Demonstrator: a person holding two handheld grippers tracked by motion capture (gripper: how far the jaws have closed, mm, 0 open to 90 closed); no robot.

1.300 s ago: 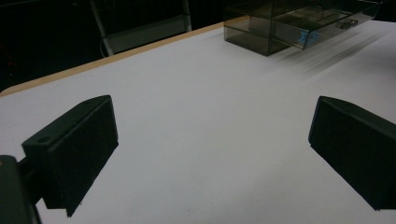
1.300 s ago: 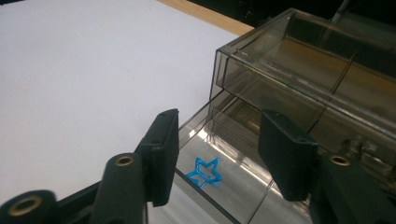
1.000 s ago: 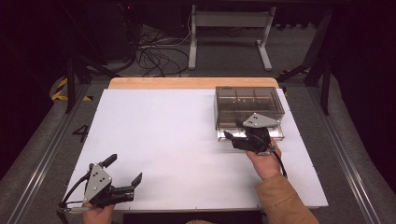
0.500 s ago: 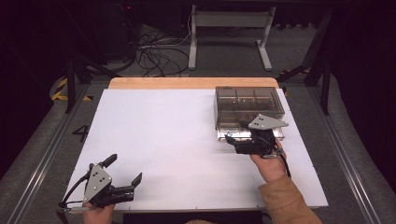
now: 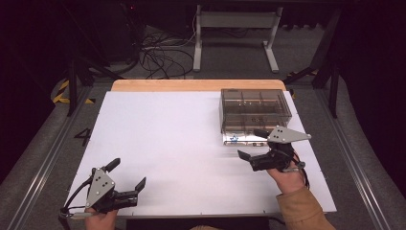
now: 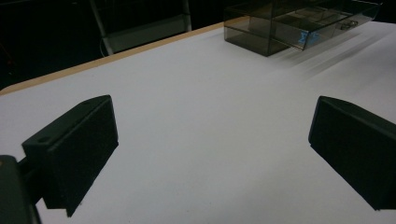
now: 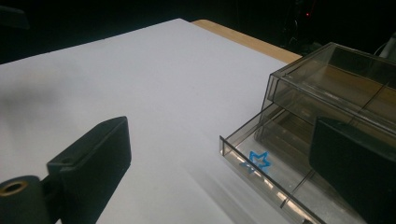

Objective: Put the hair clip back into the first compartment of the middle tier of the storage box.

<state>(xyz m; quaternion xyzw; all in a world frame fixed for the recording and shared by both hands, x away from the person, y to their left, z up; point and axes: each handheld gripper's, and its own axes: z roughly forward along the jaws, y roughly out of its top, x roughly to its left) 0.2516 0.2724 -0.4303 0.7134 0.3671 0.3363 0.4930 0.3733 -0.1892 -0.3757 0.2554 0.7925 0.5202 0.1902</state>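
Across the frame's middle, a matte white table (image 5: pixel 182 143) is being spread. Upper right, a smoky plastic drawer box (image 5: pixel 255 109) is being shown, its pulled-out drawer (image 5: pixel 239 139) partly hidden by the right gripper (image 5: pixel 253 143), whose jaws have just been opening, nothing between them. Lower left, the left gripper (image 5: pixel 127 174) is being held apart.

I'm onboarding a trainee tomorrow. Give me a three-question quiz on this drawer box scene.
1. True or false: the bottom drawer of the smoky drawer box is pulled out.
2. What blue mark is on that drawer's front: A circle, B star, C arrow?
3. Is anything between the jaws of the right tool?

Key: 1 true. 2 B, a star. 3 No; its jaws have just been opening and stand apart, empty.
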